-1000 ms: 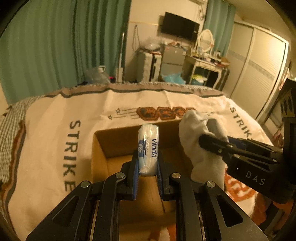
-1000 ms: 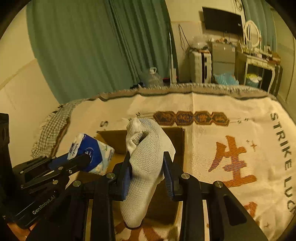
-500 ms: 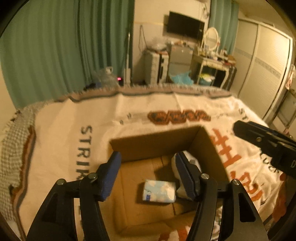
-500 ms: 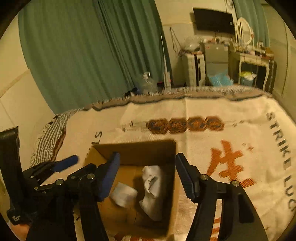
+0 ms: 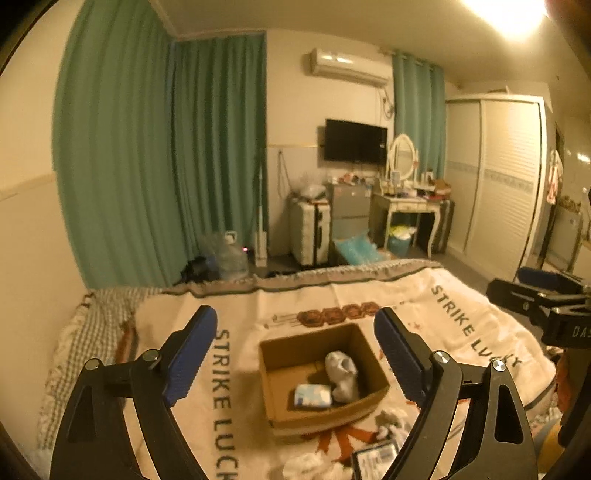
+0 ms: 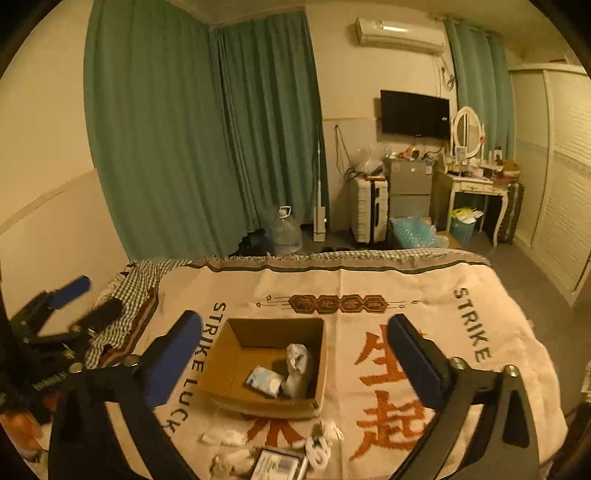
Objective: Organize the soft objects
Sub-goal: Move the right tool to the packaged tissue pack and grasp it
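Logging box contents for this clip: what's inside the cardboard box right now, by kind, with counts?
Tissue packs: 1, blue and white, lying on the floor of the cardboard box.
Socks: 1, grey-white, crumpled beside the pack.
Total in the box: 2.

Green curtains (image 5: 162, 155) along the far wall; air conditioner (image 6: 400, 31) mounted high; black television (image 5: 355, 141) on the wall; oval mirror (image 6: 467, 127) over a cluttered white dressing table (image 6: 476, 184); pale suitcase (image 6: 369, 208) upright beside a grey cabinet (image 5: 349, 206); large water jug (image 6: 286, 230) on the floor; white wardrobe (image 5: 502, 177) at right; printed blanket (image 6: 480, 332) lettered STRIKE LUCKY over the bed.
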### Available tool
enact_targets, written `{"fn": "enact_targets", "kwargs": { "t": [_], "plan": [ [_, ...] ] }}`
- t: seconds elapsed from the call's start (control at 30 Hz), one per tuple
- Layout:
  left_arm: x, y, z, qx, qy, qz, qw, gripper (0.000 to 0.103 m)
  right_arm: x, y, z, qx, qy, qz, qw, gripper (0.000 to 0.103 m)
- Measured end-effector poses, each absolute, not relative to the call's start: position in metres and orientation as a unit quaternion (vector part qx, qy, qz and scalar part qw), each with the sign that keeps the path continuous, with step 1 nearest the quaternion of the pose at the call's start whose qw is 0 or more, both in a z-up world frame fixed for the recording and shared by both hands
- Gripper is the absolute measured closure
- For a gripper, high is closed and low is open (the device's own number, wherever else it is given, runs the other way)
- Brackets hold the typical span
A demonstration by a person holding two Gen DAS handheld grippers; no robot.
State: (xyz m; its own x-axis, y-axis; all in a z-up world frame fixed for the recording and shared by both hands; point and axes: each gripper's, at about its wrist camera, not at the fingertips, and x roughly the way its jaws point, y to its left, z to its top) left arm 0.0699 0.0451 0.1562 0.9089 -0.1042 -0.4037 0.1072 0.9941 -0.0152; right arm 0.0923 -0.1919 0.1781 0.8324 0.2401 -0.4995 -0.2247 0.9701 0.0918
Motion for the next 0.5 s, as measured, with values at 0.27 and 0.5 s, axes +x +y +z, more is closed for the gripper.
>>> {"fn": "enact_targets", "kwargs": {
  "t": [0.27, 0.5],
  "plan": [
    [0.033, 0.051, 0.084, 0.01, 0.271, -0.042, 0.962, 0.015, 0.029, -0.176, 0.132, -0.009, 0.297, 0.118, 0.947, 0.0],
    [0.03, 0.05, -0.017, 0.019, 0.364, -0.03, 0.931, 0.015, 0.021, -0.147, 0.017, -0.036, 0.384, 0.117, 0.915, 0.0]
  ]
}}
